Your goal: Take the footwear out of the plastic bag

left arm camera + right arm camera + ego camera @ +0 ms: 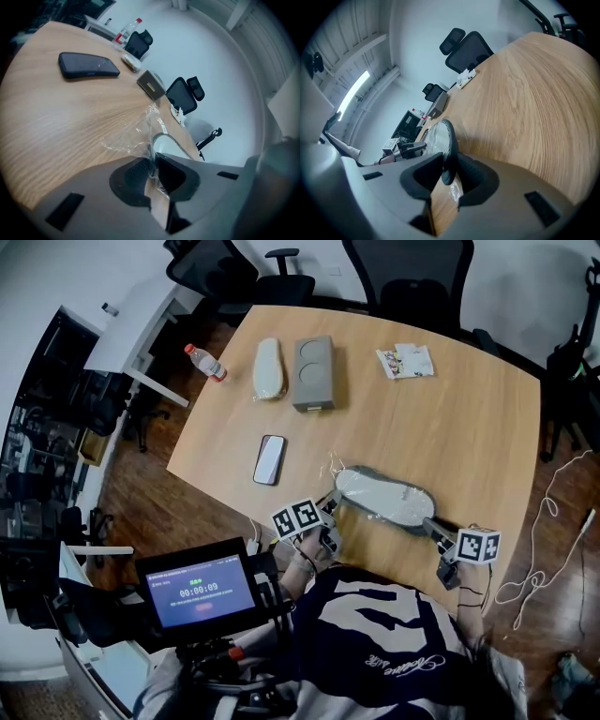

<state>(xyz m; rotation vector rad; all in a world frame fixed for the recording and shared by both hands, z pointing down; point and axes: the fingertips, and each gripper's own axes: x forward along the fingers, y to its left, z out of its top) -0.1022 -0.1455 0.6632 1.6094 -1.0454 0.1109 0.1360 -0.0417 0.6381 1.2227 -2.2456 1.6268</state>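
Footwear position: pale grey flat slipper with dark rim (384, 495) lies at lower centre of the head view on the light wooden table (469, 418), inside a clear crinkled plastic bag (125, 137).
Long axis: we read it running from left-centre down to lower right, one end toward each gripper.
Left gripper (152, 169): jaws drawn almost together, pinching a bunched fold of bag film at the slipper's upper-left end; we see no shoe between them.
Right gripper (448, 165): jaws narrow, clamped on the slipper's dark rim at the lower-right end, with film caught along with it.
Key relation: slipper spans between both tools; we judge the coming move to be a pull apart along that axis, film one way, shoe the other.
Bag contents: this one slipper only, so far as we can see.
Bag mouth: we cannot tell which end is open.
Other items: second pale slipper (268, 368), unbagged, just beside a grey rectangular box (313, 372) at upper centre; black phone (270, 459) mid-frame; all well apart from the work.
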